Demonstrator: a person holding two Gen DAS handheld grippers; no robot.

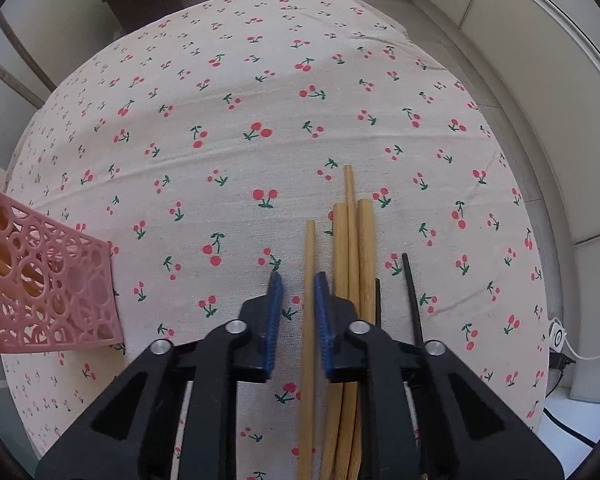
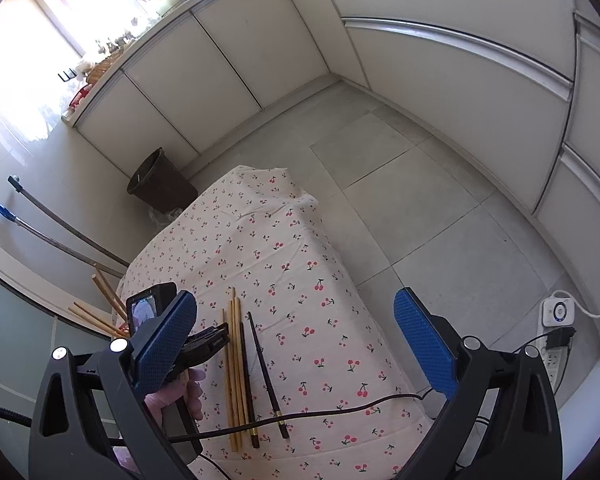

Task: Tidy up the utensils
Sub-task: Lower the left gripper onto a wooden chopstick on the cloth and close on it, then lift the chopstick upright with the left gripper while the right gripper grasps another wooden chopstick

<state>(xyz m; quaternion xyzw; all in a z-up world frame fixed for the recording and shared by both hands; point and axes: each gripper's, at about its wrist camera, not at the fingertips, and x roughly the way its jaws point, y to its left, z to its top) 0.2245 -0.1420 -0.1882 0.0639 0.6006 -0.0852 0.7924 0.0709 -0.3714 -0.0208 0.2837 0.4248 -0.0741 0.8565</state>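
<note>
Several wooden chopsticks (image 1: pixel 354 248) and two black chopsticks (image 1: pixel 412 300) lie side by side on the cherry-print tablecloth (image 1: pixel 240 100). My left gripper (image 1: pixel 298 280) is open just above the cloth, its blue fingers on either side of the leftmost wooden chopstick (image 1: pixel 309 280) without closing on it. A pink perforated holder (image 1: pixel 56 280) with wooden chopsticks in it stands at the left edge. In the right wrist view my right gripper (image 2: pixel 296 336) is wide open and empty, held high above the table; the chopsticks (image 2: pixel 236 364) and the left gripper's body (image 2: pixel 204 344) show below it.
A dark waste bin (image 2: pixel 160 184) stands on the floor past the table's far end. Two mop handles (image 2: pixel 60 236) lean at the left. A black cable (image 2: pixel 300 416) crosses the near end of the table. A power strip (image 2: pixel 556 340) lies on the floor at the right.
</note>
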